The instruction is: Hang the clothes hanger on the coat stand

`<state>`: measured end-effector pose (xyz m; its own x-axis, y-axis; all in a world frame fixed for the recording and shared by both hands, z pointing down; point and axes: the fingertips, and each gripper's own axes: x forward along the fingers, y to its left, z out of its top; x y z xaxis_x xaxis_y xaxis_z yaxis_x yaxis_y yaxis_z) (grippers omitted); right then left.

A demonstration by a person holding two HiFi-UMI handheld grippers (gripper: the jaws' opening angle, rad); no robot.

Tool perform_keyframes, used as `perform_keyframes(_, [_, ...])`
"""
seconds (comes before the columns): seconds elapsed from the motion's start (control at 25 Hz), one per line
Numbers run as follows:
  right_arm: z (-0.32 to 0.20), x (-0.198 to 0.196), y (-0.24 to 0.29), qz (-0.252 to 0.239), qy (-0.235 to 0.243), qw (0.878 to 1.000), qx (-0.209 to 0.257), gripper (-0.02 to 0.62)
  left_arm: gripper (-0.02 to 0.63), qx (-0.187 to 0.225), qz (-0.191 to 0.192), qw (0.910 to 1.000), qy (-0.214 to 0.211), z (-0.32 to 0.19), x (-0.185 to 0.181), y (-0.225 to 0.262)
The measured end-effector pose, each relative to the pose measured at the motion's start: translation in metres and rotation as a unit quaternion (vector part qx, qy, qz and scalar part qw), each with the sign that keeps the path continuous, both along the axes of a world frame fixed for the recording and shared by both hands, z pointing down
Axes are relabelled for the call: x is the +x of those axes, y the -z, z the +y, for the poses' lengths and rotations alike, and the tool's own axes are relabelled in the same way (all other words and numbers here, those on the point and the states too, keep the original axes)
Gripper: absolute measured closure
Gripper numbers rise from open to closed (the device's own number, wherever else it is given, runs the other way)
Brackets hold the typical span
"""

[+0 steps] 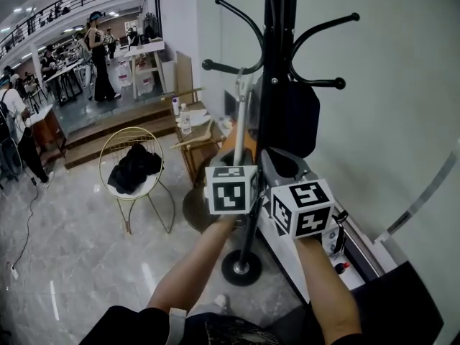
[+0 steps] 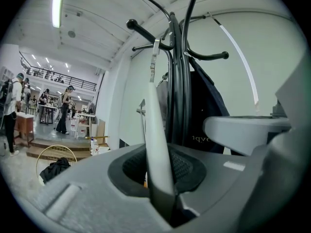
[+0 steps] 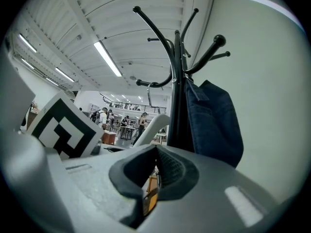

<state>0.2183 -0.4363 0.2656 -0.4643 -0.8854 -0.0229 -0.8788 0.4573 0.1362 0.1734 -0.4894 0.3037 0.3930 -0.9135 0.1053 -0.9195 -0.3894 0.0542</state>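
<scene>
The left gripper [image 2: 163,191] has its jaws closed on the lower part of the white hanger [image 2: 156,130], which stands almost upright between them. The jaws are only partly closed because the hanger fills the gap. The hanger rises from the gripper to its metal hook [image 2: 154,57], and the hook reaches one lower arm of the black stand [image 1: 277,63]. If the hook already rests on that arm or only touches it, I cannot tell.

The right gripper [image 3: 151,178] is just beside the left one, to its right, and points at the same stand. Its jaws are almost together, with only a thin slit between them, and they hold nothing.

A dark garment [image 1: 296,117] hangs on the stand, on the side near the white wall. On the floor to the left, well apart from the stand, there is a gold wire chair [image 1: 108,149] with a black cloth [image 1: 134,167] on its seat.
</scene>
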Motion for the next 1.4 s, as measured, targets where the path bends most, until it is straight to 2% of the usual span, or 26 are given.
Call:
perform_keyframes(0.48, [0.006,-0.002,0.003,-0.001,0.002,1.000,0.001,0.601,0.536,0.001,-0.002,0.9999,-0.011,0.006,-0.004,0.001])
perform_keyframes(0.96, [0.024,-0.008,0.001,-0.002,0.003,1.000,-0.002,0.601,0.465,0.007,0.005,0.9997,-0.022,0.027,-0.008,0.005])
perform_keyframes(1.2, [0.037,-0.014,0.000,-0.004,0.003,1.000,-0.005,0.601,0.451,0.048,0.004,0.9984,-0.029,0.047,-0.009,0.021])
perform_keyframes(1.4, [0.048,-0.015,-0.001,-0.008,-0.003,1.000,-0.008,0.601,0.448,0.051,0.001,0.9975,-0.049,0.061,-0.004,0.025])
